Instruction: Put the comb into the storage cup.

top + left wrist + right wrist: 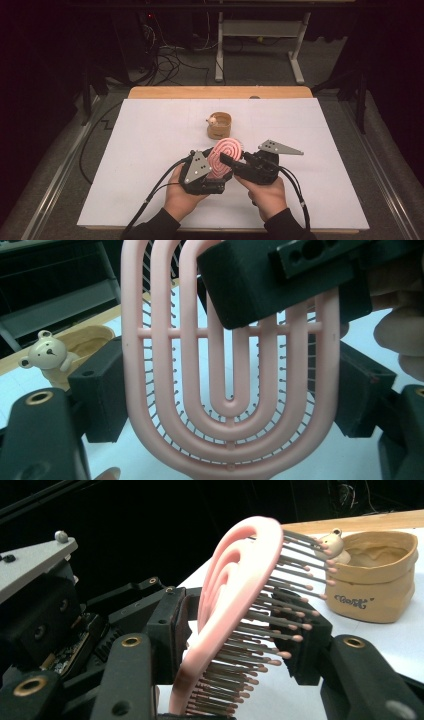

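Hairbrush (pixel 224 152), pink and oval with concentric ribs, is held up over the near middle of the worktop (pixel 150 145), between the two hands. The left gripper (pixel 227 390) has its jaws set wide across the brush's width, pads touching the two outer edges of the head, so it bears the brush. The right gripper (pixel 240 645) comes in from the other side with one jaw behind the smooth back and the other at the bristle tips; these jaws stand fairly narrow around the head, and whether both pads already press cannot be told for certain (the bristle side looks just touching).

For a clean handover, I judge the right jaws should settle squarely on the back and bristles before the left lets go, and the left should open straight outward so the ribs do not snag. Squeezing on bristles is springy, so a firm, centred bite matters.

Room is generous: the tan pouch-shaped holder (pixel 219 125) with a small bear figure (pixel 213 120) on its rim stands beyond the brush, well apart. The worktop's near edge lies close under the wrists, so any move is best made forward or sideways.
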A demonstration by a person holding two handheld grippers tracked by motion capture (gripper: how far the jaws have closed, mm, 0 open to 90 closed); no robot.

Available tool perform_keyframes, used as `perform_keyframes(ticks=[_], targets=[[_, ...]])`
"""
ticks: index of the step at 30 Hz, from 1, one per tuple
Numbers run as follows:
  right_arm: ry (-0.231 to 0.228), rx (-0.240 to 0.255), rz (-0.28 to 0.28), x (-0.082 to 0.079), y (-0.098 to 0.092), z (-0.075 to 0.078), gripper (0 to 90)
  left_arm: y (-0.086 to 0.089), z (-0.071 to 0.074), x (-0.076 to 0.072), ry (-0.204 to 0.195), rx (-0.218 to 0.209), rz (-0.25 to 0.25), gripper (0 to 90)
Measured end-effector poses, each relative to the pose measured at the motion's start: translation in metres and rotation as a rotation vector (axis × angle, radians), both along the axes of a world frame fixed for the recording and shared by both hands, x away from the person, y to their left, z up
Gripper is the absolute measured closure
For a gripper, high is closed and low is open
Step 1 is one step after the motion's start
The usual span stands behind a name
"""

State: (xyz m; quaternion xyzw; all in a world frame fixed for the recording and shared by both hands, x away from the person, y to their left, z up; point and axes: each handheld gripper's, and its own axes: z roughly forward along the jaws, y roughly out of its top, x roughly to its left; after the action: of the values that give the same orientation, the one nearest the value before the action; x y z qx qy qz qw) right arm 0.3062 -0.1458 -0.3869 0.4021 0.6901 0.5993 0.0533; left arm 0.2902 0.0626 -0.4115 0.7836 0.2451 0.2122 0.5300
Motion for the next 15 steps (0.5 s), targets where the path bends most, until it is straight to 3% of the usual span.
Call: perform_keyframes(ticks=[15], targets=[[0.025, 0.036, -0.026, -0.0005, -0.0018, 0.0059, 54.9, 0.0002, 0.0018, -0.0008, -0.007, -0.002, 0.016, 18.1]])
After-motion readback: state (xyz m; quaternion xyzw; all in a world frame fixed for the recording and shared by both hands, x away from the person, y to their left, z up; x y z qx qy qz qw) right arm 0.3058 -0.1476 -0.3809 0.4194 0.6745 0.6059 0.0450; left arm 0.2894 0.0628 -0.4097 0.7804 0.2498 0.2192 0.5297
